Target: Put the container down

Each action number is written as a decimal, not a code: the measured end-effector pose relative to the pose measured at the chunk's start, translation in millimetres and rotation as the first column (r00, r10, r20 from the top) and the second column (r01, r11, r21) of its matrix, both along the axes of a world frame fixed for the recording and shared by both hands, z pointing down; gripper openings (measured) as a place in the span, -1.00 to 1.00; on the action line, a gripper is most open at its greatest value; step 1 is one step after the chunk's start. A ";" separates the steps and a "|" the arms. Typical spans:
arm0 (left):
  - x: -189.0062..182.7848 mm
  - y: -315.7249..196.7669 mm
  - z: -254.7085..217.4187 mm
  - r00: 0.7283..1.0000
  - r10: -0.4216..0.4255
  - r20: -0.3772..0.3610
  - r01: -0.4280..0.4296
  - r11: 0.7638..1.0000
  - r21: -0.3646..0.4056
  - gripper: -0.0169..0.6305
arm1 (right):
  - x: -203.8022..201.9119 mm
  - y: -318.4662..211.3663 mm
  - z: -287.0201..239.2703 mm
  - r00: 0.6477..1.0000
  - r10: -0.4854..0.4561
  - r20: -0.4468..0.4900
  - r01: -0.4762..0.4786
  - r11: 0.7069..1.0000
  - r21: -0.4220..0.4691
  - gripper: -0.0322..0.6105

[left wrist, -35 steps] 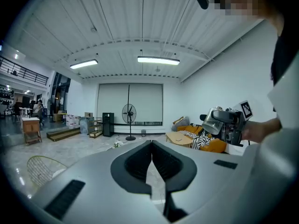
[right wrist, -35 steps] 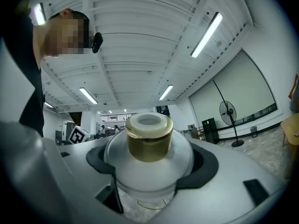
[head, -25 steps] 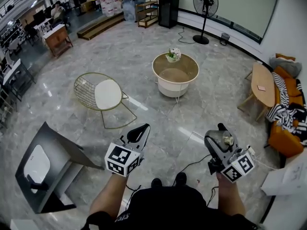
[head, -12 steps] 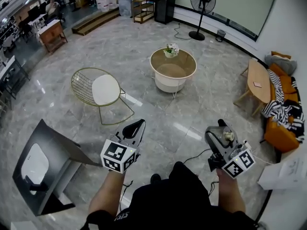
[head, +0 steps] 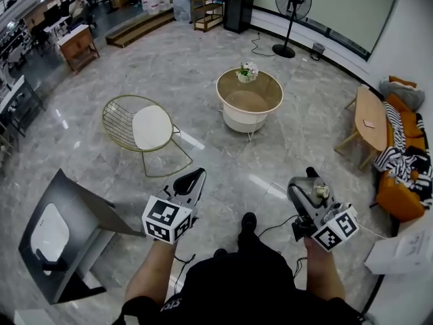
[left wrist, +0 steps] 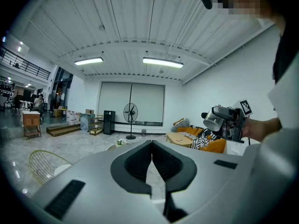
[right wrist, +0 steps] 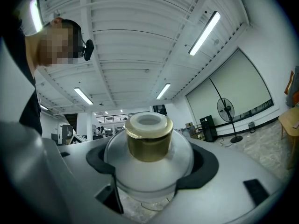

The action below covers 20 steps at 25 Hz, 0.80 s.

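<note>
The left gripper (head: 192, 180) is hanging idle, its fingers (left wrist: 135, 162) together on nothing. The right gripper (head: 310, 185) is clamping its fingers (right wrist: 99, 158) on the container (right wrist: 148, 164), in the air over the floor and well apart from the round surface (head: 250, 104). Judgement: carry it level and release only once the base is seated; it is capped, and its contents cannot be told.

The left gripper (left wrist: 151, 158) is pointing into a big room. Its two jaws are pressing together with nothing between them. A fan (left wrist: 130, 119) is standing far off by the wall. On the right, the right gripper (left wrist: 223, 121) is holding a container (left wrist: 213, 121).
</note>
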<state>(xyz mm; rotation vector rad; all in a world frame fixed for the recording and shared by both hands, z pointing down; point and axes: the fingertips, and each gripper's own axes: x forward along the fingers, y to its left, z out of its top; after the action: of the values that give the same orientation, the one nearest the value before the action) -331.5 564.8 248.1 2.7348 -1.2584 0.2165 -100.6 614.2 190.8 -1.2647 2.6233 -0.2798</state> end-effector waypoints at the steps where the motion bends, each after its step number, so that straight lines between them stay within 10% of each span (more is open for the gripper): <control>1: 2.1 -5.4 0.8 1.000 -0.001 0.003 0.001 1.000 -0.003 -0.90 | 2.3 -5.5 1.7 1.000 -0.001 0.003 0.001 1.000 -0.002 0.19; 20: 110.4 -170.0 21.3 0.999 -0.010 0.043 0.013 0.997 -0.081 -0.90 | 108.8 -183.1 34.6 1.000 -0.017 0.026 0.018 0.999 -0.047 0.19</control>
<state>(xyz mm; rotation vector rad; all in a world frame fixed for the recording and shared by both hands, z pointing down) -221.1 394.9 269.4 2.6673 -1.2466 0.3195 8.2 431.0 225.3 -1.2451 2.6215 -0.3602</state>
